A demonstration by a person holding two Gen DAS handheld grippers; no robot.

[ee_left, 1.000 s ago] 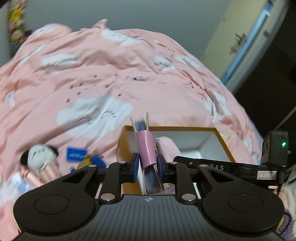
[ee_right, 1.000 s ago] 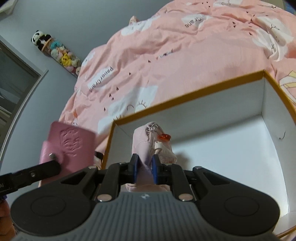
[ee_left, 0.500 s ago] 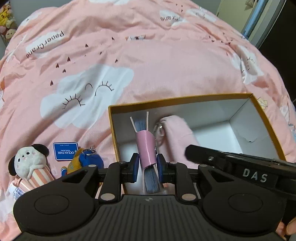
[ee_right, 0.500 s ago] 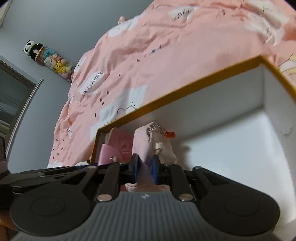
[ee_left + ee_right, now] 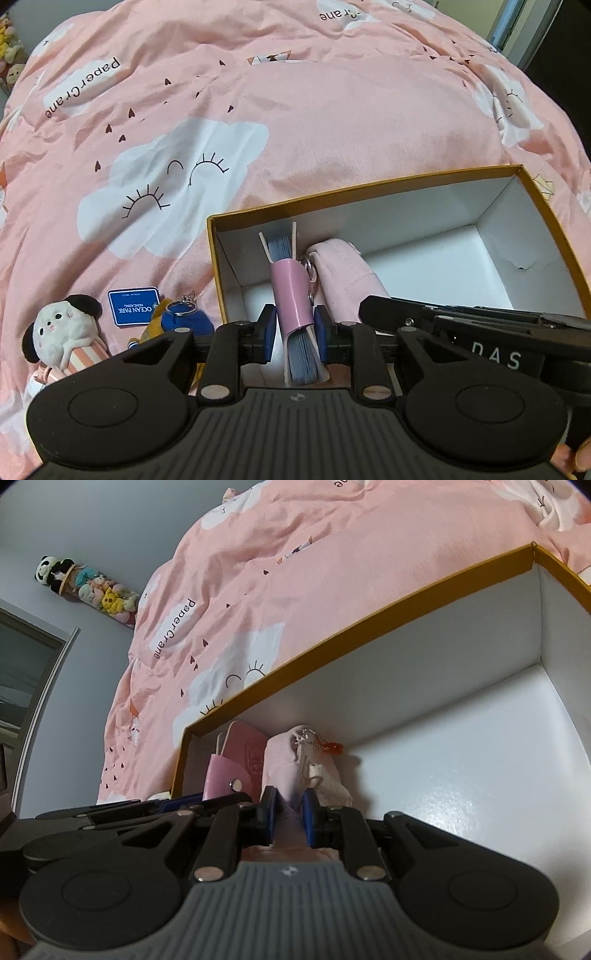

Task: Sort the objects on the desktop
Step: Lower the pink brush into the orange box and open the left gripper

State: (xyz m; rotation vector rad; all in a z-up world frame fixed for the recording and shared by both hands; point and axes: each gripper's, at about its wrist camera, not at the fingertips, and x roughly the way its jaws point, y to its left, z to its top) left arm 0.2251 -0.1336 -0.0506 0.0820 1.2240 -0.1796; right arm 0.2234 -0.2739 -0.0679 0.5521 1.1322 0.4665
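The pink card holder (image 5: 291, 295), its blue cards edge-up, runs lengthwise straight away from the left claw (image 5: 294, 334), which clamps its near end at the left end of the orange-rimmed box (image 5: 365, 186). Just to its right, the pale pink pouch (image 5: 291, 760) lies parallel, long axis also pointing forward, pinched at its near end by the right claw (image 5: 288, 814). Outside on the bed, a blue tag (image 5: 133, 306) reads "OCEAN PARK", the duvet (image 5: 295, 110) "PaperCrane".
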